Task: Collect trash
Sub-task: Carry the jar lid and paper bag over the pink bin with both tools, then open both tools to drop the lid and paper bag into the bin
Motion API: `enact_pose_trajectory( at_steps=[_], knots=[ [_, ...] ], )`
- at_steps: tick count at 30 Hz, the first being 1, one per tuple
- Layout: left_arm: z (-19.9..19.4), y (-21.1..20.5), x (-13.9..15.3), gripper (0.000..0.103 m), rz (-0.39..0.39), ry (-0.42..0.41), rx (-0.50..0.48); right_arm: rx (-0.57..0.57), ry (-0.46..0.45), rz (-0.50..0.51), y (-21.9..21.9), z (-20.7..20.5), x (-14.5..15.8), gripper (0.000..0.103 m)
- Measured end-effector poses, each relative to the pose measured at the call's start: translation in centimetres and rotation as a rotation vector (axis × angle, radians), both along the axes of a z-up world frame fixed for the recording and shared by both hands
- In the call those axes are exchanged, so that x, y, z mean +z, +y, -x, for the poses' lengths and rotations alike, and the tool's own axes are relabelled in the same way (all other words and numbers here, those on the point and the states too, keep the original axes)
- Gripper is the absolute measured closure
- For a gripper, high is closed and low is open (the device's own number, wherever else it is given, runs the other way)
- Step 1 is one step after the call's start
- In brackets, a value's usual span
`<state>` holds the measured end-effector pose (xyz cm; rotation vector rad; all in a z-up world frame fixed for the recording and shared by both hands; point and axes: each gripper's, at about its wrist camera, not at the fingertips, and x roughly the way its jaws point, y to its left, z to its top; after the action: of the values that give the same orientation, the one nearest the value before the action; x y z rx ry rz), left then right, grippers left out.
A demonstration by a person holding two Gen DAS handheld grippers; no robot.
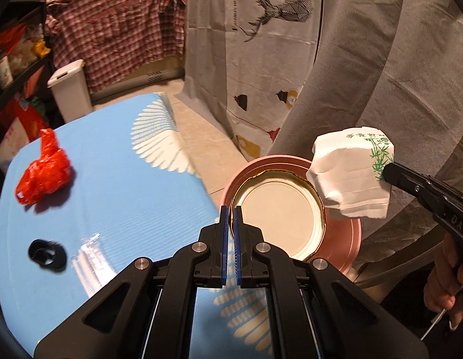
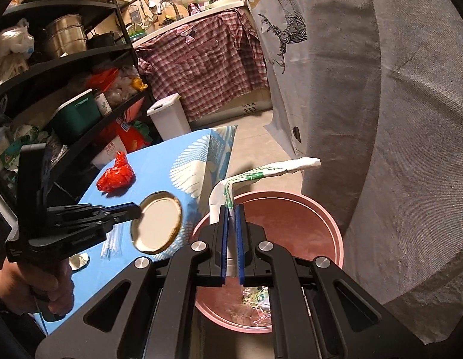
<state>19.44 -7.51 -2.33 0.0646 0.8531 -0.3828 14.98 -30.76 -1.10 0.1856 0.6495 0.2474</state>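
Note:
My left gripper (image 1: 230,211) is shut on the rim of a gold-edged jar lid (image 1: 280,220) and holds it just over the pink bin (image 1: 346,243). In the right wrist view the left gripper (image 2: 137,211) carries the lid (image 2: 156,223) beside the bin (image 2: 294,209), above the table edge. My right gripper (image 2: 231,208) is shut on a white tissue packet (image 2: 262,175) with green print, above the bin's opening. From the left wrist view the right gripper (image 1: 386,171) holds the packet (image 1: 349,176) over the bin's far rim. A crumpled red plastic bag (image 1: 43,173) lies on the blue table (image 1: 126,197).
A black cap-like piece (image 1: 47,254) and clear wrappers (image 1: 92,257) lie on the table near me. A white lidded bin (image 1: 71,89) stands on the floor beyond it, beside cluttered black shelves (image 2: 67,56). Grey cloth (image 2: 395,119) hangs behind the pink bin, which has some trash (image 2: 255,299) inside.

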Motion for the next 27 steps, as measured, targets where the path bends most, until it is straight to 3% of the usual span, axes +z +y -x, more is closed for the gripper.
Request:
enact_pose_trajectory(
  at_steps=[19,24,27],
  knots=[
    [-2.6,-2.8,-2.1,0.099,0.008,0.021,-0.016,-0.058,0.056,0.025,-0.6,-1.0,-1.1,0.096],
    [-3.2,-3.2,-2.2,0.098,0.014,0.03,-0.019,-0.09,0.08,0.028,-1.1,-1.4,-1.5,0.093],
    [-3.7,-3.7,-2.1,0.092,0.045,0.04,-0.033,-0.094,0.088,0.033,-1.0,-1.6,-1.6,0.085]
  ],
)
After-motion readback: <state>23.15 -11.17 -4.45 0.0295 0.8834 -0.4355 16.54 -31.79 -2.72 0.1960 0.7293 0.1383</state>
